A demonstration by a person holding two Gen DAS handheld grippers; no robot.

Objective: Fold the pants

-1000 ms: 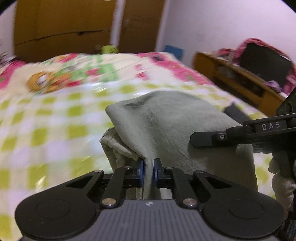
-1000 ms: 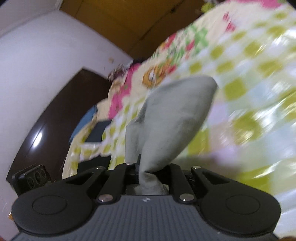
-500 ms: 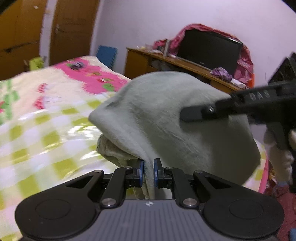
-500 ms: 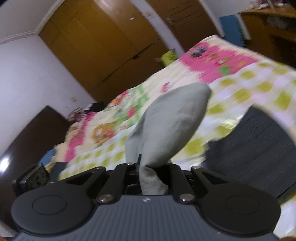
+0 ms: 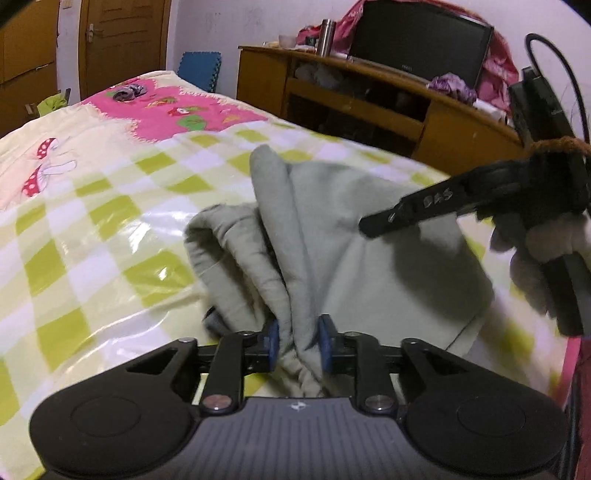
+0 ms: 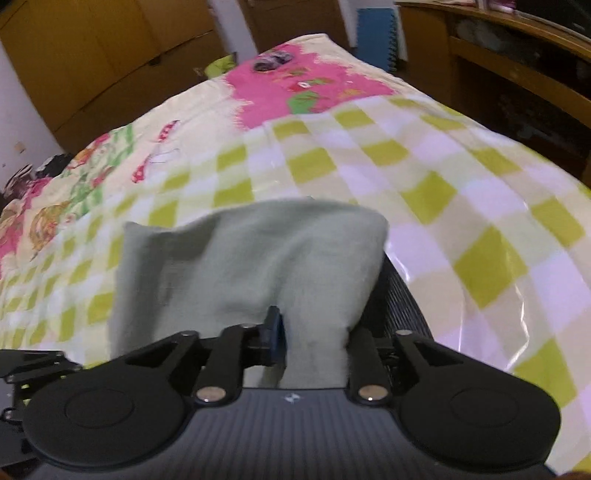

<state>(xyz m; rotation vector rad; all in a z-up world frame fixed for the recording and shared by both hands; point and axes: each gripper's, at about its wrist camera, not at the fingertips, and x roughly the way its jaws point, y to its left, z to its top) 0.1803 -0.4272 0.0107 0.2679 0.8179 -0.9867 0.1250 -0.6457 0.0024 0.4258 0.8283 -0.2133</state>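
The grey-green pants [image 5: 332,229] lie bunched in folded layers on the checked bedsheet [image 5: 92,229]. My left gripper [image 5: 299,343] sits at their near edge. Its jaws are opening, and a ridge of cloth stands loosely between the blue pads [image 5: 273,341]. The right gripper [image 5: 402,218] reaches in over the pants from the right, held by a hand [image 5: 546,258]. In the right wrist view the pants [image 6: 251,266] fill the middle. My right gripper [image 6: 310,339] is opening too, with cloth between its fingers. One blue pad [image 6: 276,332] shows clear of the fabric; cloth hides the other.
A wooden desk [image 5: 369,107] with a dark screen [image 5: 417,37] and a metal flask [image 5: 327,33] stands past the bed's far right edge. A blue foam mat [image 5: 199,70] leans by the door. A dark ribbed thing [image 6: 402,295] shows behind the pants.
Both grippers swung the hanging pants across the bed and lowered them onto the sheet. Both pairs of jaws, shut on the cloth before, have now parted.
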